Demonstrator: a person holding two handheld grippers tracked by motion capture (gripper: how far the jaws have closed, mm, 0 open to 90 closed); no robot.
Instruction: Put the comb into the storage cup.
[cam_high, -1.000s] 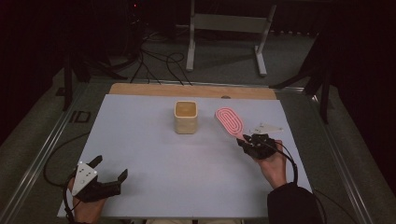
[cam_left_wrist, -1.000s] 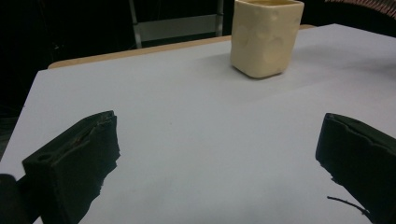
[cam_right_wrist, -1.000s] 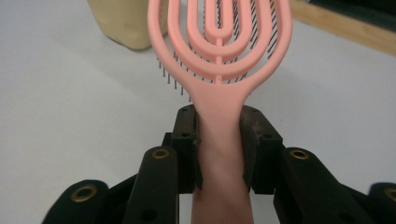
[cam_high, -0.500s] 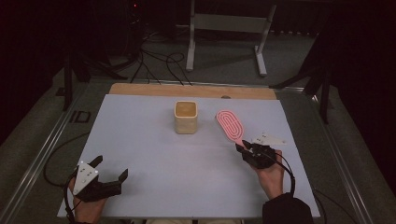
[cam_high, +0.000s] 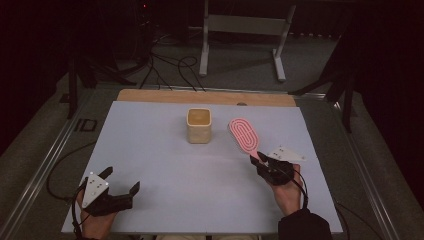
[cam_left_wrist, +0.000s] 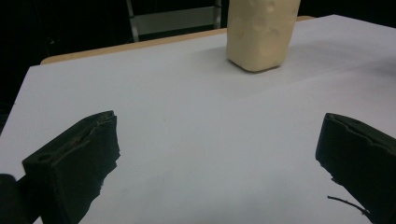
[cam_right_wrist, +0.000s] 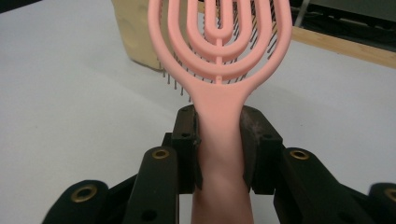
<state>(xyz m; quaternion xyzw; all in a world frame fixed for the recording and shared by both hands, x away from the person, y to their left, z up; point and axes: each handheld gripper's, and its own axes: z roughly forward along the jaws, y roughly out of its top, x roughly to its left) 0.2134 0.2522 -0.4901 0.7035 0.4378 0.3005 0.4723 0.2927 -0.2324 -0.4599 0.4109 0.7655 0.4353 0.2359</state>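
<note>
A dark room with floor cables and a metal stand lies beyond the white rectangular table (cam_high: 165, 150), which has a wooden strip along its far edge. Near the far middle stands a cream, square-sided open container (cam_high: 199, 125). Just right of it, a pink oval hairbrush with looped openwork head (cam_high: 243, 135) extends away from the right gripper (cam_high: 261, 161), its handle running near and right into the jaws. In the right gripper view those jaws are pinched on the pink handle from both sides, bristles pointing down toward the table. At the near left corner, the left gripper (cam_high: 120, 186) hovers with jaws spread wide, holding nothing, well apart from the container.
</note>
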